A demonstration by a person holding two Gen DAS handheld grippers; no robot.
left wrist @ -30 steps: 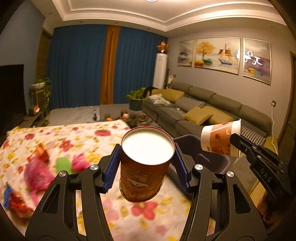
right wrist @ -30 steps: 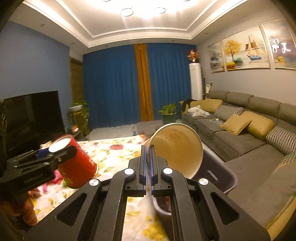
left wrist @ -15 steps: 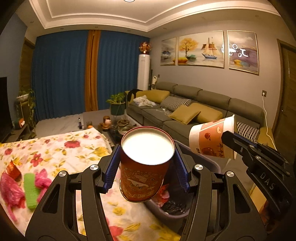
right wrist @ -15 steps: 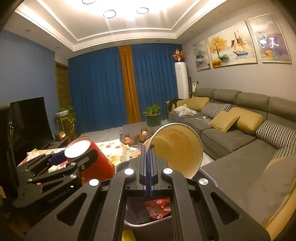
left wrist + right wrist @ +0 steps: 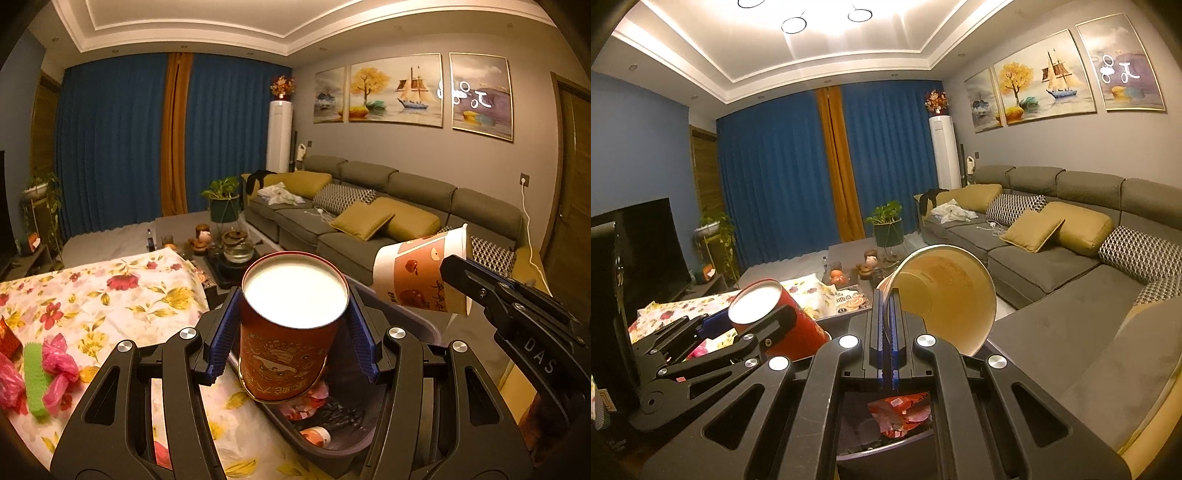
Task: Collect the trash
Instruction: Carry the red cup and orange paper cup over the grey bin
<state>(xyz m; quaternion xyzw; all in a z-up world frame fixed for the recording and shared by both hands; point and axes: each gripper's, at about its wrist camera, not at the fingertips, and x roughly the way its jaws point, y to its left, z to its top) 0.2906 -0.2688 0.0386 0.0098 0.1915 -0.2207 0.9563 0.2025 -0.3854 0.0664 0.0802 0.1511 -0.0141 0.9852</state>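
Note:
My left gripper (image 5: pixel 293 332) is shut on a red can (image 5: pixel 286 354) with a white lid, held above the near rim of a dark trash bin (image 5: pixel 424 325); the can also shows in the right wrist view (image 5: pixel 775 321). My right gripper (image 5: pixel 886 325) is shut on the rim of an empty paper cup (image 5: pixel 945 291), tipped on its side over the bin (image 5: pixel 886 454). The cup (image 5: pixel 417 273) shows at the right of the left wrist view. Red wrappers (image 5: pixel 901 410) lie inside the bin.
A flowered tablecloth (image 5: pixel 110 288) covers the table left of the bin, with pink bags and a green item (image 5: pixel 35 373) on it. A grey sofa (image 5: pixel 1052 258) runs along the right. A tea tray (image 5: pixel 229 254) and a potted plant (image 5: pixel 221 199) stand beyond.
Both grippers have moved right, from over the table to above the bin, still holding the can and the cup. The bin's inside has come into view.

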